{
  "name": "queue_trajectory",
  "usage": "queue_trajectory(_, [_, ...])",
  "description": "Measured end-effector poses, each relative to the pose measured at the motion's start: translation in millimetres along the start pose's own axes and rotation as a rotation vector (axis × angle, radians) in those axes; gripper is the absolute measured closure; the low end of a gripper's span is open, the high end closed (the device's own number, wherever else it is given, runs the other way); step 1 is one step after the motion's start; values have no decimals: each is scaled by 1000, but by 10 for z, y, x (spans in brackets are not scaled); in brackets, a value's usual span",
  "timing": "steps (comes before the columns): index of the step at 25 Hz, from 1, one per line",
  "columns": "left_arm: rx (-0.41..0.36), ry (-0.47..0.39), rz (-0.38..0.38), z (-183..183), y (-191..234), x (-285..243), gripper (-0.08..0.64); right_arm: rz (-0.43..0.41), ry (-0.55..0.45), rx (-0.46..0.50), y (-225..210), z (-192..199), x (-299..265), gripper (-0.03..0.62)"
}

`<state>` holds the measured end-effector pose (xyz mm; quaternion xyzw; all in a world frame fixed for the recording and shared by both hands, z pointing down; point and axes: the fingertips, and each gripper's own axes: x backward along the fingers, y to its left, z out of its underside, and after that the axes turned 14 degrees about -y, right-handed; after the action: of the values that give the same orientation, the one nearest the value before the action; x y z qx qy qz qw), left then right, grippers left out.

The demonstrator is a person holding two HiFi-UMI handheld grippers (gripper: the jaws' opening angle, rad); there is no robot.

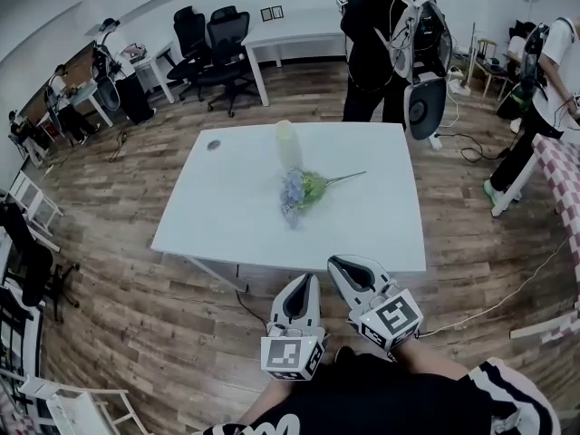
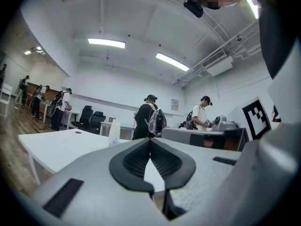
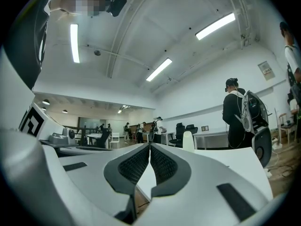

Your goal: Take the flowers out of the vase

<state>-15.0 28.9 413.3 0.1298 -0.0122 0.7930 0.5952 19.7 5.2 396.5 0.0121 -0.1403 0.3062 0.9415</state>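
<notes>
A pale, frosted vase [image 1: 288,143] stands upright on the white table [image 1: 227,225], empty as far as I can see. A bunch of flowers [image 1: 299,191] with bluish blooms and green stems lies flat on the table just in front of the vase. Both grippers are held level short of the table's near edge, well away from the flowers. My left gripper [image 1: 304,284] is shut with nothing in it, tips touching in the left gripper view [image 2: 150,140]. My right gripper [image 1: 337,265] is shut and empty too [image 3: 149,146]. The vase [image 2: 114,132] [image 3: 188,141] shows small in both gripper views.
A person with a backpack [image 1: 385,34] stands at the table's far side. Black office chairs [image 1: 213,48] and a second white table [image 1: 294,34] are behind. More people stand at the left [image 1: 63,98] and right [image 1: 544,89]. A small dark disc [image 1: 213,145] lies on the table's far left.
</notes>
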Motion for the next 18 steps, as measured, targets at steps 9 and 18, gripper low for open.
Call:
queue_trajectory(9, [51, 1, 22, 8, -172, 330, 555, 13, -4, 41, 284, -74, 231, 571])
queue_trajectory(18, [40, 26, 19, -227, -186, 1141, 555, 7, 1, 29, 1064, -113, 458, 571])
